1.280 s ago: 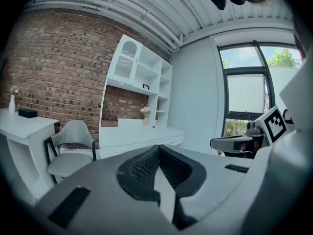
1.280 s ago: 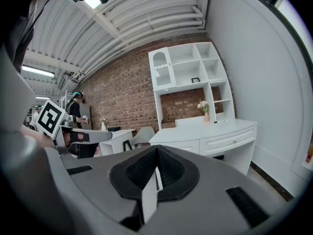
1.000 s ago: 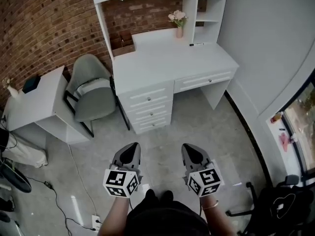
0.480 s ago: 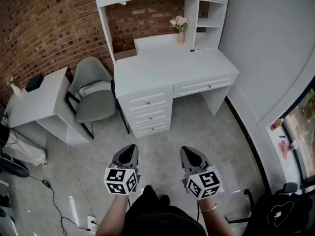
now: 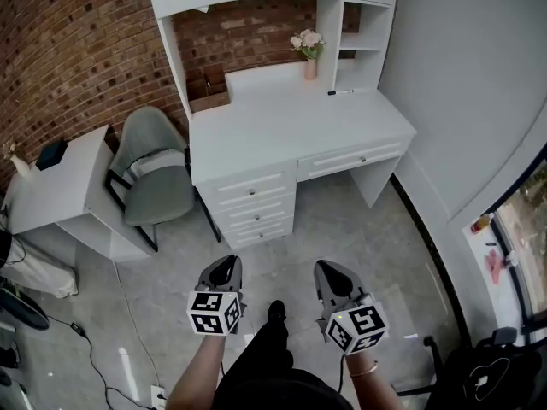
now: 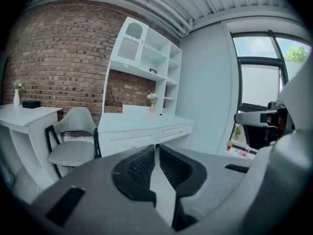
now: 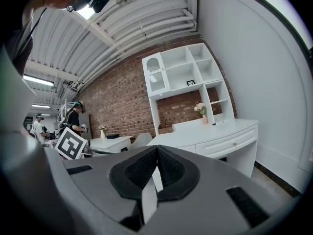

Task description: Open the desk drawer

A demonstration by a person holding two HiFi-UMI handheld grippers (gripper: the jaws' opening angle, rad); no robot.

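White desk point(image 5: 282, 118) against brick wall point(image 5: 77, 41), grey floor point(image 5: 359, 229); left tool point(image 5: 226, 263), right tool point(image 5: 328, 268) closed, empty.

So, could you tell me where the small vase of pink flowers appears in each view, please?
Head view: the small vase of pink flowers upper middle, at the back of the white desk.
Left gripper view: the vase near the picture's middle.
Right gripper view: the vase right of middle.
Shared landmark: the red brick wall behind it.

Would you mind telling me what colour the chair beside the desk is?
The chair is pale grey-green, clearest in the head view.
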